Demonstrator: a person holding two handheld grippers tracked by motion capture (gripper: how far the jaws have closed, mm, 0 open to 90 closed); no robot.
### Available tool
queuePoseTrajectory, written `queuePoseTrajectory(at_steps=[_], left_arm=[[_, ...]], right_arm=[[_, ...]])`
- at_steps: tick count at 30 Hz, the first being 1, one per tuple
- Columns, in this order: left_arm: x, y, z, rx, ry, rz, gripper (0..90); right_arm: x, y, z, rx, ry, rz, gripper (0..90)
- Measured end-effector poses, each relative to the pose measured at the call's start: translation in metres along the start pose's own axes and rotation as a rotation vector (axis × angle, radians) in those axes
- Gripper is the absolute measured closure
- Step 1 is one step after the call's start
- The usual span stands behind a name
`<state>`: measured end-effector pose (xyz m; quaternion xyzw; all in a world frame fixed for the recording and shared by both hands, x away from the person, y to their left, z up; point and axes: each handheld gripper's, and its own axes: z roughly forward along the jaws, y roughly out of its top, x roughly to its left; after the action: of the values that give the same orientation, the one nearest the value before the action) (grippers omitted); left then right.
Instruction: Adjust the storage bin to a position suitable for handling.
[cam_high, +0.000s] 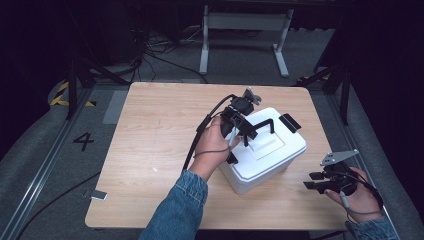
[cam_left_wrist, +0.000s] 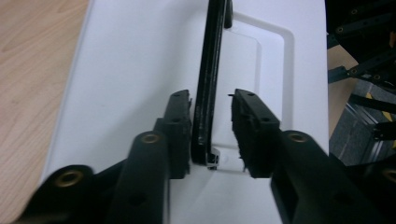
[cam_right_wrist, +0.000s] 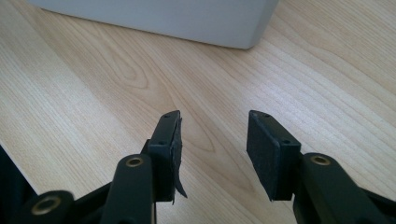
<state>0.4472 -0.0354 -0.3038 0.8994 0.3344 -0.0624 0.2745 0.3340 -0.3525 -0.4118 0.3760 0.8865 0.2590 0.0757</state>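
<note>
Nearest me, at the lower right of the high view, my right hand holds the right tool (cam_high: 314, 181) low over the desk (cam_high: 150, 150), near its front right corner and well apart from the box. In the right gripper view its jaws stand spread with only bare wood grain between them, and the pad on the left jaw looks frayed at its lower edge. A corner of the white box's wall sits farther off at the top of that view.

Farther in, my left arm in a denim sleeve (cam_high: 180, 210) reaches across the desk to the white lidded box (cam_high: 260, 172), which sits right of centre, turned at an angle to the desk's edges. Black latches (cam_high: 288, 122) show at its ends.

The left tool (cam_high: 249, 134) is down over the lid, at the black carrying handle (cam_high: 260, 126) that stands raised above the lid's recessed panel. In the left gripper view the handle bar (cam_left_wrist: 208, 84) runs up between my jaws. The left pad lies against or just beside the bar, I cannot tell which, while a clear gap remains between the bar and the right pad (cam_left_wrist: 250, 130). So the jaws bracket the handle without pinching it.

Beyond the desk I see dark floor, cables and a white frame (cam_high: 245, 30).
</note>
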Motion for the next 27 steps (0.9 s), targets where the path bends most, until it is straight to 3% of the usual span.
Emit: queuePoseTrajectory(at_steps=[4, 6, 15, 27], left_arm=[[0.002, 0.0, 0.004, 0.013, -0.016, 0.011, 81.0], [0.003, 0.0, 0.004, 0.004, -0.05, 0.014, 82.3], [0.002, -0.001, 0.003, -0.022, -0.057, 0.035, 83.7], [0.0, 0.0, -0.007, -0.069, -0.075, 0.033, 84.2]], right_arm=[[-0.001, -0.001, 0.0, 0.0, 0.002, 0.005, 56.8], [-0.001, -0.001, 0.0, -0.003, 0.006, 0.004, 56.8], [0.0, -0.001, 0.001, 0.005, 0.005, 0.002, 57.0], [-0.002, -0.002, 0.001, 0.0, 0.005, 0.004, 57.8]])
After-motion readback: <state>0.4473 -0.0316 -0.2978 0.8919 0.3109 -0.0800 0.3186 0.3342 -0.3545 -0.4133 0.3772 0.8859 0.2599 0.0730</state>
